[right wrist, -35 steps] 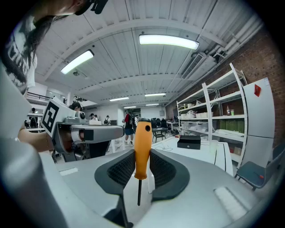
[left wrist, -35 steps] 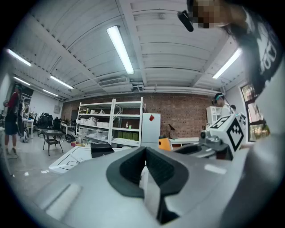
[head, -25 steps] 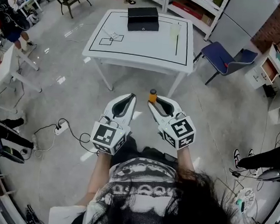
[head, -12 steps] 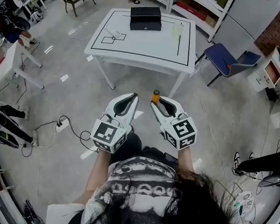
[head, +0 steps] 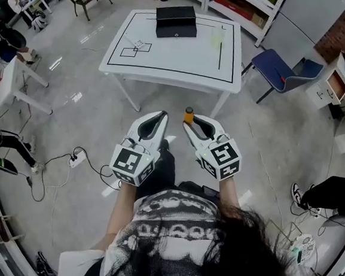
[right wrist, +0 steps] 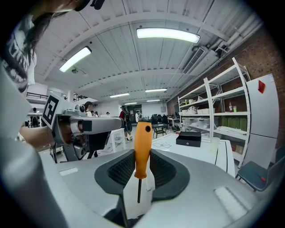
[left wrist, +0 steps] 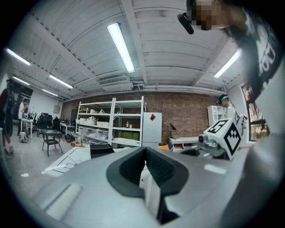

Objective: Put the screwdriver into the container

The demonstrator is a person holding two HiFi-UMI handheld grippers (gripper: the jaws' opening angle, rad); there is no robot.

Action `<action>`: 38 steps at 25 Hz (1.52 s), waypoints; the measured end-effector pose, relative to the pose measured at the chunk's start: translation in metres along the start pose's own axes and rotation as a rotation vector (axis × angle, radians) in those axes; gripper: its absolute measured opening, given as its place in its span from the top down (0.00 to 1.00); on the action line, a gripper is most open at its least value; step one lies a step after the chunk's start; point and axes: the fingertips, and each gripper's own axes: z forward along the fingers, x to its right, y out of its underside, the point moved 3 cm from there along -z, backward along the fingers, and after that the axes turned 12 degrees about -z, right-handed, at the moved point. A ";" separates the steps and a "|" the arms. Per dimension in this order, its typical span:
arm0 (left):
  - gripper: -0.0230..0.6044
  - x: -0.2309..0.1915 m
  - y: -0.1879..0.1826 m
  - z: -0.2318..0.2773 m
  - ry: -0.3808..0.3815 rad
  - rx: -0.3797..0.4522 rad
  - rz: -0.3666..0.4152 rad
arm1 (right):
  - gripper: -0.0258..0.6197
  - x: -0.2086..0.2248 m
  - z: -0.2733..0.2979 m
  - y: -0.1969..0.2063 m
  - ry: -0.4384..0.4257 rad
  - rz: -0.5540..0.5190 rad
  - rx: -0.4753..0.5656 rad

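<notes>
The screwdriver (head: 189, 114) has an orange handle (right wrist: 142, 149) and a thin dark shaft; it stands upright between the pads of my right gripper (head: 189, 123), which is shut on the handle (right wrist: 142, 156). My left gripper (head: 162, 115) is beside it at the same height, shut with nothing between its pads (left wrist: 145, 152). Both are held over the floor, short of the white table (head: 167, 59). On that table's far right stands a clear cup-like container (head: 216, 37), which the right gripper view shows too, as a pale cup (right wrist: 215, 144).
A black box (head: 176, 22) sits at the table's far edge (right wrist: 188, 139). A blue chair (head: 281, 70) stands to the table's right. Cables and a power strip (head: 75, 158) lie on the floor at left. Shelving lines the far wall.
Both grippers keep the same pose and the screwdriver stays gripped. The head view has shifted slightly, and the people at far left have moved.
</notes>
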 end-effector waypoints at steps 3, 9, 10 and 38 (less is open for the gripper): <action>0.96 -0.028 -0.005 0.019 0.014 0.003 -0.005 | 0.80 0.013 0.030 -0.001 0.001 -0.001 -0.011; 0.96 -0.093 -0.025 0.059 0.033 -0.021 0.005 | 0.81 0.047 0.101 -0.015 0.006 0.007 -0.029; 0.96 -0.105 -0.029 0.066 0.039 -0.026 0.007 | 0.80 0.053 0.114 -0.018 0.009 0.009 -0.032; 0.96 -0.292 -0.051 0.153 0.190 -0.101 -0.090 | 0.80 0.108 0.309 -0.042 0.070 0.026 -0.185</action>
